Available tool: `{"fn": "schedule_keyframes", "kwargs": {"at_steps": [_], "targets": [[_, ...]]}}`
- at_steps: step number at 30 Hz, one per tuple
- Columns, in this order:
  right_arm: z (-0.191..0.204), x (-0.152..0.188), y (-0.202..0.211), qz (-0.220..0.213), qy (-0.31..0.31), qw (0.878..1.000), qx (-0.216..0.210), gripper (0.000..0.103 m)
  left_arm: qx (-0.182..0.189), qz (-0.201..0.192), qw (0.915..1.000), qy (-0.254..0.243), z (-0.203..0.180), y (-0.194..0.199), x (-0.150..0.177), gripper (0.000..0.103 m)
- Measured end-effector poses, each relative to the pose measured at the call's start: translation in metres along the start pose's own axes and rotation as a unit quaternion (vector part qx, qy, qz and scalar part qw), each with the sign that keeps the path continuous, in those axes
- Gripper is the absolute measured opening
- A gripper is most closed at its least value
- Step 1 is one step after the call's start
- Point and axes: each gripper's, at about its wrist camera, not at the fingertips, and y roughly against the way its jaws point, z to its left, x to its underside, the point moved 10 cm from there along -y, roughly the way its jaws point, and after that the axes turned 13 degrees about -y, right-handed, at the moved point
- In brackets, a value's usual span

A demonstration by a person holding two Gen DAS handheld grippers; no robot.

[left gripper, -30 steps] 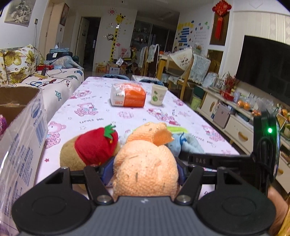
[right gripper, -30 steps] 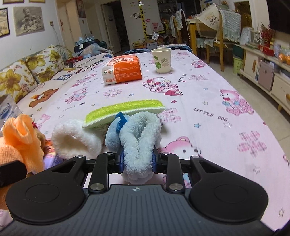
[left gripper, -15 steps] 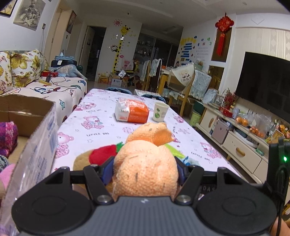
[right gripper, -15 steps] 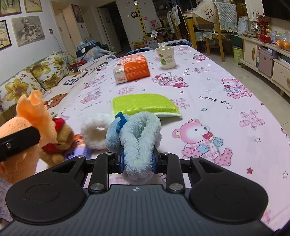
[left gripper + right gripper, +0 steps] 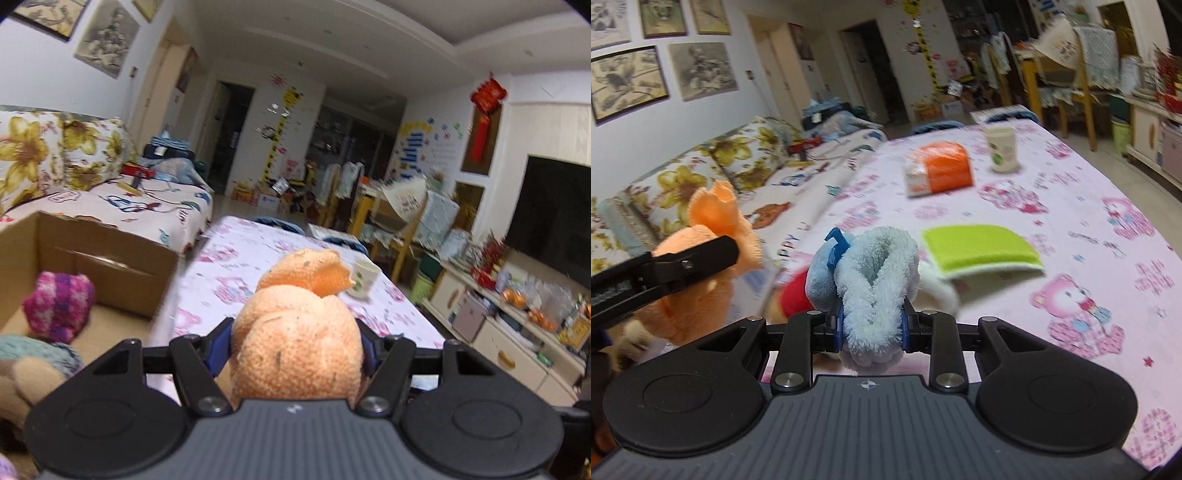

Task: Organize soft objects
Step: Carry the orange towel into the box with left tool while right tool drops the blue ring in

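My left gripper (image 5: 295,347) is shut on an orange plush toy (image 5: 299,332) and holds it in the air beside an open cardboard box (image 5: 110,254). The box holds a pink-purple knitted item (image 5: 59,310) and other soft things. My right gripper (image 5: 872,326) is shut on a light blue fluffy plush (image 5: 875,284), lifted above the pink tablecloth (image 5: 1071,206). The orange plush (image 5: 701,266) and the left gripper show at the left of the right wrist view. A lime green pad (image 5: 979,251), a white fluffy item (image 5: 938,291) and a red-capped plush (image 5: 794,299) lie on the table.
An orange-white packet (image 5: 938,170) and a paper cup (image 5: 1001,147) stand further back on the table. A flowered sofa (image 5: 701,177) runs along the left. Chairs (image 5: 1067,74) and a low cabinet (image 5: 517,347) with a TV are at the right.
Both grippers have risen with their plush toys. The left one has moved left toward the cardboard box, whose inside now shows. The right one has lifted and tilted over the table.
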Motion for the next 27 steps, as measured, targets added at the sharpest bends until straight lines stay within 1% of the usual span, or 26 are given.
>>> {"fn": "schedule_keyframes", "kwargs": {"at_steps": [3, 6, 13, 18, 22, 25, 27], "targets": [[0.022, -0.004, -0.004, -0.002, 0.018, 1.0, -0.018, 0.033, -0.022, -0.01, 0.9996, 0.017, 0.019, 0.008, -0.004, 0.066], [0.041, -0.003, -0.006, -0.001, 0.039, 0.999, -0.036, 0.033, -0.053, -0.018, 0.998, 0.03, 0.039, 0.013, -0.006, 0.066], [0.083, -0.009, -0.031, 0.003, 0.071, 0.994, -0.078, 0.034, -0.125, -0.032, 0.9898, 0.061, 0.083, 0.023, -0.011, 0.066], [0.111, -0.01, -0.055, 0.01, 0.103, 0.99, -0.095, 0.034, -0.157, -0.026, 0.9826, 0.095, 0.109, 0.026, -0.005, 0.066], [0.124, -0.005, -0.073, 0.016, 0.138, 0.986, -0.095, 0.034, -0.18, -0.004, 0.9767, 0.116, 0.125, 0.027, 0.003, 0.066], [0.133, 0.0, -0.084, 0.017, 0.166, 0.981, -0.094, 0.035, -0.179, 0.002, 0.9743, 0.137, 0.133, 0.028, 0.006, 0.066], [0.14, 0.002, -0.091, 0.017, 0.179, 0.979, -0.097, 0.035, -0.185, 0.009, 0.9733, 0.136, 0.135, 0.028, 0.008, 0.066]]}}
